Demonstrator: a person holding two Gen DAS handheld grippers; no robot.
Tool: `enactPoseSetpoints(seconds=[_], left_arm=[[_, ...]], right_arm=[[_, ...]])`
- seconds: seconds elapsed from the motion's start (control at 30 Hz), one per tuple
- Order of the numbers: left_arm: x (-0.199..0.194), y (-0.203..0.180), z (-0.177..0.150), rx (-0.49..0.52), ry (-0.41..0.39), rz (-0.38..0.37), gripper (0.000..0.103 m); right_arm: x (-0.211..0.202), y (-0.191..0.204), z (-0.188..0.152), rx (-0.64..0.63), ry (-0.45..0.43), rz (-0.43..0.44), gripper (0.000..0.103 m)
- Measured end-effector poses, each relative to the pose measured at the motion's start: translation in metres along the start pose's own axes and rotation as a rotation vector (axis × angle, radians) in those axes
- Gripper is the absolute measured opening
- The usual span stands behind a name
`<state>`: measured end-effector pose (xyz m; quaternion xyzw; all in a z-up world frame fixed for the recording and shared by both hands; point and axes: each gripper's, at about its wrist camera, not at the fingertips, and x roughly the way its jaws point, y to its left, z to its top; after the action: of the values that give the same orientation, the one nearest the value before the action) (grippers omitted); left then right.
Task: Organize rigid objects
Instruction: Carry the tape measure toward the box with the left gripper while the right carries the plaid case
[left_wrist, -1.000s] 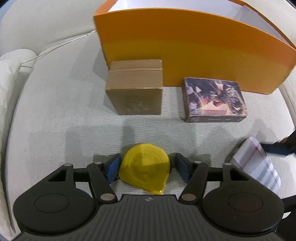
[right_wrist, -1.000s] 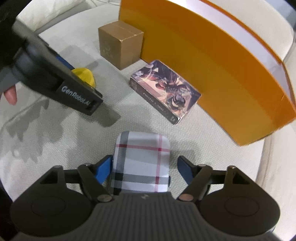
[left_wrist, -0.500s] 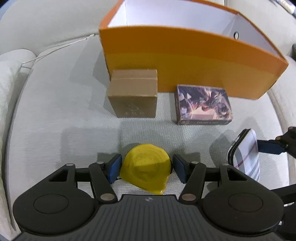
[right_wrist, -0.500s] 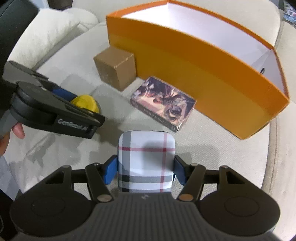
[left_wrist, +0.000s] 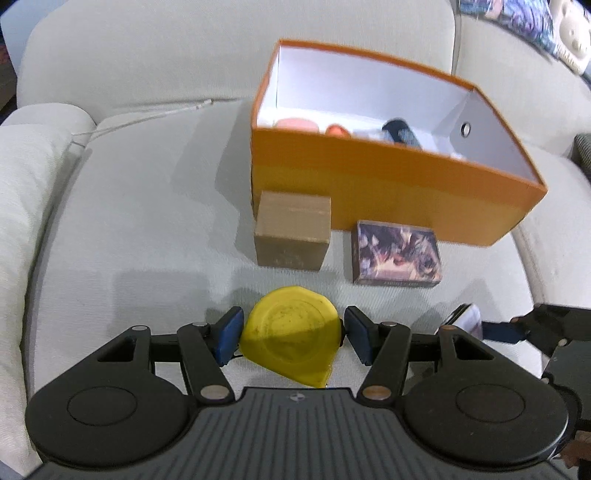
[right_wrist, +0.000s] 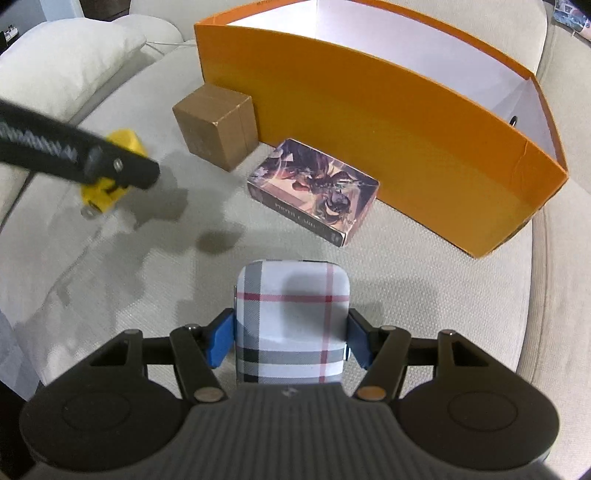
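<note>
the left gripper (left_wrist: 291, 338) is clamped on a yellow tape measure (left_wrist: 290, 345) at lower centre of the left wrist view, raised above the cream sofa cushion (left_wrist: 147, 229). the right gripper (right_wrist: 291, 339) grips a plaid case (right_wrist: 291, 321) at lower centre of its own view. a brown cardboard box (left_wrist: 291, 230) and a printed card box (left_wrist: 397, 253) sit before the open orange box (left_wrist: 388, 181), upper centre.

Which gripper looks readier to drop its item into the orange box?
Probably the left gripper: its yellow tape measure looks lifted, with the orange box interior visible. The right gripper holds the plaid case lower.
</note>
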<state>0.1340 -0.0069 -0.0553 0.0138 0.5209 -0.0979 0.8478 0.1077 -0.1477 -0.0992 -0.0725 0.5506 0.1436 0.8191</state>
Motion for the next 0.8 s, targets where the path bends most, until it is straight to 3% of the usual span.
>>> enactPoseSetpoints(seconds=[0.13, 0.37, 0.6, 0.7, 0.8], left_arm=[[-0.014, -0.003, 0.006, 0.003, -0.043, -0.006, 0.069], [-0.023, -0.01, 0.011, 0.006, -0.075, -0.028, 0.069], [-0.022, -0.014, 0.015, -0.001, -0.081, -0.039, 0.069], [-0.026, -0.017, 0.017, -0.006, -0.089, -0.047, 0.069], [-0.03, -0.021, 0.018, -0.003, -0.097, -0.055, 0.069]], right_arm=[[-0.008, -0.004, 0.002, 0.032, -0.032, 0.017, 0.065], [0.014, 0.002, -0.007, 0.006, 0.026, -0.015, 0.065], [0.024, 0.01, -0.022, -0.032, 0.015, -0.059, 0.067], [0.023, 0.014, -0.034, -0.037, 0.04, -0.061, 0.079], [0.02, 0.014, -0.043, -0.013, -0.003, -0.064, 0.072]])
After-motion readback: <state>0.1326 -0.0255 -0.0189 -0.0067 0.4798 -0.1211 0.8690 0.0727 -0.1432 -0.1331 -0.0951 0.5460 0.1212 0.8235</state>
